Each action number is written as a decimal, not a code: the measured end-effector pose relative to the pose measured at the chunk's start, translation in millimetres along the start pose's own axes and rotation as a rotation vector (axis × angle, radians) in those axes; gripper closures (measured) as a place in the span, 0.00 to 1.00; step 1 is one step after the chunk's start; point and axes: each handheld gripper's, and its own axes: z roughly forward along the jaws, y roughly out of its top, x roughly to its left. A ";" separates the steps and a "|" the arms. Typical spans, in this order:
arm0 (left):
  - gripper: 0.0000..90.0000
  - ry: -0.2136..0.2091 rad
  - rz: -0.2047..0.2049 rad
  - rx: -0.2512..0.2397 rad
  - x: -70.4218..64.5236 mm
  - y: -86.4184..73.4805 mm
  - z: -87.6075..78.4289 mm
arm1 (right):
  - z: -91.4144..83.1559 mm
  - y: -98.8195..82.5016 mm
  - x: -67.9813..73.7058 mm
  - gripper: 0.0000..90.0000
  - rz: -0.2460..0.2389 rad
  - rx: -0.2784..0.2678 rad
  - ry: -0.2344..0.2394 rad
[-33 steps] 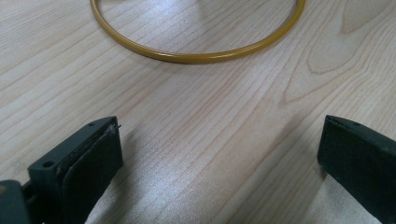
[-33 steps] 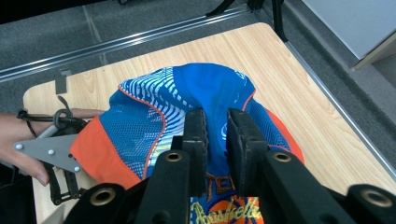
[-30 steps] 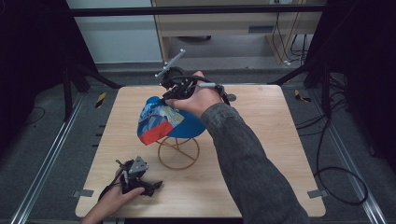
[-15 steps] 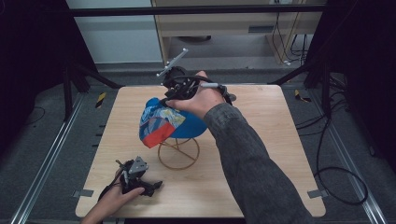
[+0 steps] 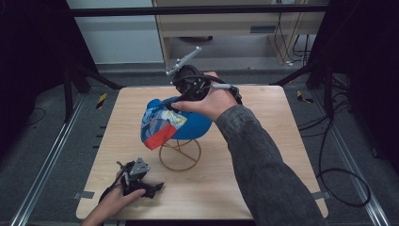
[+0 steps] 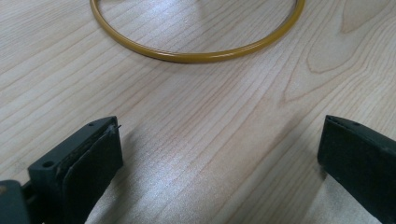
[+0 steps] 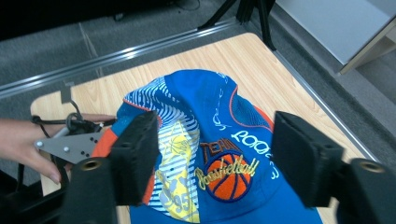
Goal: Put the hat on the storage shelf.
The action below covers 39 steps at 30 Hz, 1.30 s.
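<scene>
Cap point(image 5: 181, 123) is draped on the wire stand point(image 5: 180, 153) at frame centre, directly beneath the right gripper point(image 5: 170, 103), whose jaws have just been opening, apparently released; left gripper point(image 5: 149, 186) is parted, lower left.

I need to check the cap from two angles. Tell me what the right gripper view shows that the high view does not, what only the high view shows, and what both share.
Right gripper view alone: the embroidered basketball badge on the blue cap's crown and the yellow printed panel, seen between the right gripper's open jaws, which have just been opening with nothing pressed between them.

High view alone: the gold wire stand under the cap and the sleeved arm.

Both: the cap, the wooden table and the left gripper resting on it.
</scene>
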 end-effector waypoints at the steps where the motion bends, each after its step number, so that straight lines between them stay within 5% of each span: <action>1: 0.00 0.000 0.000 0.000 0.0 0.0 0.0 | -0.7 -1.0 -0.7 0.31 0.007 -0.004 0.000; 12: 0.00 0.000 0.000 0.000 0.1 0.0 0.0 | -9.5 -20.1 -4.8 0.07 0.059 -0.048 -0.053; 27: 0.00 -0.002 0.005 0.001 0.5 0.2 -0.1 | -38.4 -54.9 -22.9 0.07 0.110 -0.128 -0.100; 39: 0.00 -0.004 0.011 0.002 0.4 -0.1 -0.4 | -58.0 -83.8 -27.1 0.10 0.122 -0.130 -0.156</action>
